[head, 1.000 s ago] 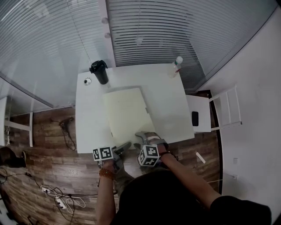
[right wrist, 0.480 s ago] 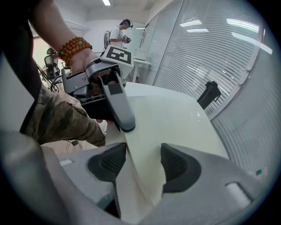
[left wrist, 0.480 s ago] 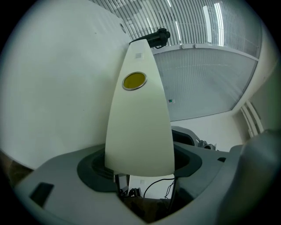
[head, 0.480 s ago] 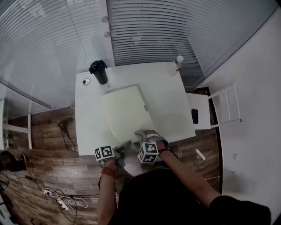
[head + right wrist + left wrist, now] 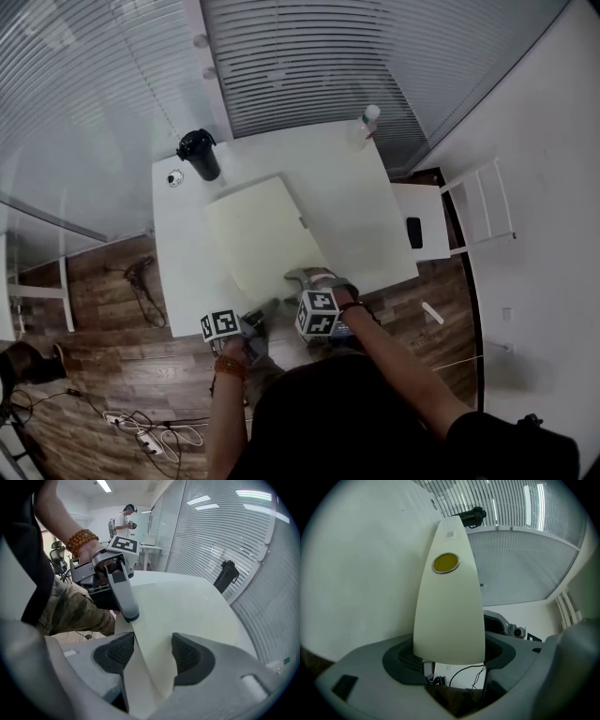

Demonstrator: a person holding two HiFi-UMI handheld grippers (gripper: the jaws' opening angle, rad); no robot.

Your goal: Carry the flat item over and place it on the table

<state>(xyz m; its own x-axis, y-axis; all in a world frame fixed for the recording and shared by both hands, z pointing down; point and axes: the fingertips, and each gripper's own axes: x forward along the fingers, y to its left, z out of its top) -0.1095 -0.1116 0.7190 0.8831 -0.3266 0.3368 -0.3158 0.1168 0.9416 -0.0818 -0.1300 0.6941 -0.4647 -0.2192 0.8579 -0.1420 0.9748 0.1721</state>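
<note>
Left gripper (image 5: 450, 657) clamped on the near end of the flat item (image 5: 262, 234). Right gripper (image 5: 150, 654): jaws have just been opening and stand wide, the item's edge loose between them. Flat item: a thin, pale cream rectangular sheet lying on the white tabletop (image 5: 361, 206) at its near edge. It bears a round yellow sticker (image 5: 446, 563) and a small white label (image 5: 450, 534), print unreadable. Long axis runs from the near edge toward the far-left corner.
</note>
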